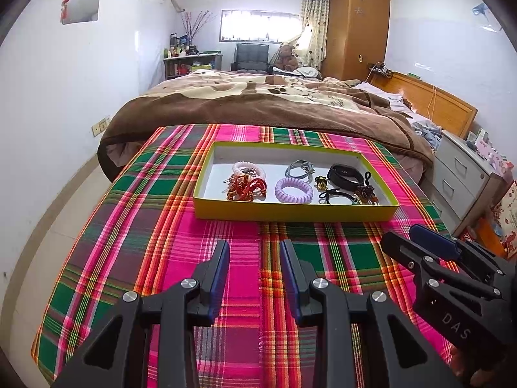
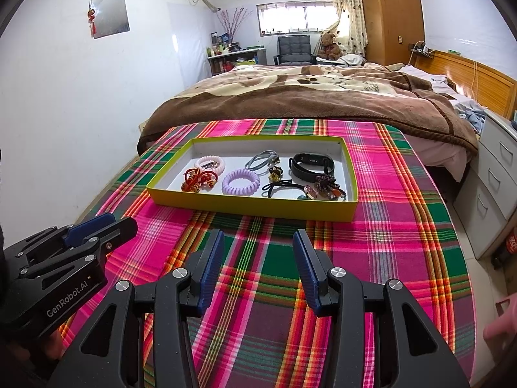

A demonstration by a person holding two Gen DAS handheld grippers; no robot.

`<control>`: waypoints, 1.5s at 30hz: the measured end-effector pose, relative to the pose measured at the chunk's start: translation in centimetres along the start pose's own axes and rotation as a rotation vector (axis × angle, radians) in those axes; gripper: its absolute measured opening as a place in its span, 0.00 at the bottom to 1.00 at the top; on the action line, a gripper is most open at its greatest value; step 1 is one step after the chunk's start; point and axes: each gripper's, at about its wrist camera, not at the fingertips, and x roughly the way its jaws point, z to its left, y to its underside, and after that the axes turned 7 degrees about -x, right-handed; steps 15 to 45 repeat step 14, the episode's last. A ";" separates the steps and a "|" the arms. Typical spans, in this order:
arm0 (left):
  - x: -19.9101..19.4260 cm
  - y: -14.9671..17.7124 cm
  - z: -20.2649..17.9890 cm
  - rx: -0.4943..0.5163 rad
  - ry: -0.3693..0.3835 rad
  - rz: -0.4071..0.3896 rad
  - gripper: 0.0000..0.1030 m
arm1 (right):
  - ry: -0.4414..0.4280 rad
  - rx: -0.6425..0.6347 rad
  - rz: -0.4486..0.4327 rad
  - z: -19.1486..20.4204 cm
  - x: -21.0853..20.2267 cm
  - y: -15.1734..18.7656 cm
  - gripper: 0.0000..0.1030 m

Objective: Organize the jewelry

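A shallow yellow-green tray (image 1: 290, 211) (image 2: 252, 208) lies on the plaid tablecloth ahead of both grippers. Inside it are a purple coil band (image 1: 294, 190) (image 2: 240, 180), a pink coil band (image 1: 248, 168) (image 2: 210, 162), a red knotted cord piece (image 1: 245, 187) (image 2: 197, 177), grey hair ties (image 1: 299, 168) (image 2: 261, 159), a black wristband (image 1: 345, 174) (image 2: 311, 163), a black hair tie (image 1: 336, 195) (image 2: 284, 187) and a dark beaded bracelet (image 1: 366, 192) (image 2: 328, 186). My left gripper (image 1: 255, 249) (image 2: 111, 221) stands open and empty, short of the tray. My right gripper (image 2: 258, 237) (image 1: 400, 232) is open too, with nothing between its fingers.
The plaid cloth (image 1: 161, 226) covers a table whose far edge meets a bed with a brown blanket (image 1: 258, 103). White drawers (image 2: 494, 187) stand at the right. A white wall (image 1: 64, 97) runs along the left. A hand (image 2: 501, 326) shows at the lower right.
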 end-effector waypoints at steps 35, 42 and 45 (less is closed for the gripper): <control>0.0 0.1 0.3 -0.018 0.022 0.003 0.31 | 0.004 -0.002 0.000 0.0 0.1 0.1 0.44; 0.0 0.1 0.3 -0.018 0.022 0.003 0.31 | 0.004 -0.002 0.000 0.0 0.1 0.1 0.44; 0.0 0.1 0.3 -0.018 0.022 0.003 0.31 | 0.004 -0.002 0.000 0.0 0.1 0.1 0.44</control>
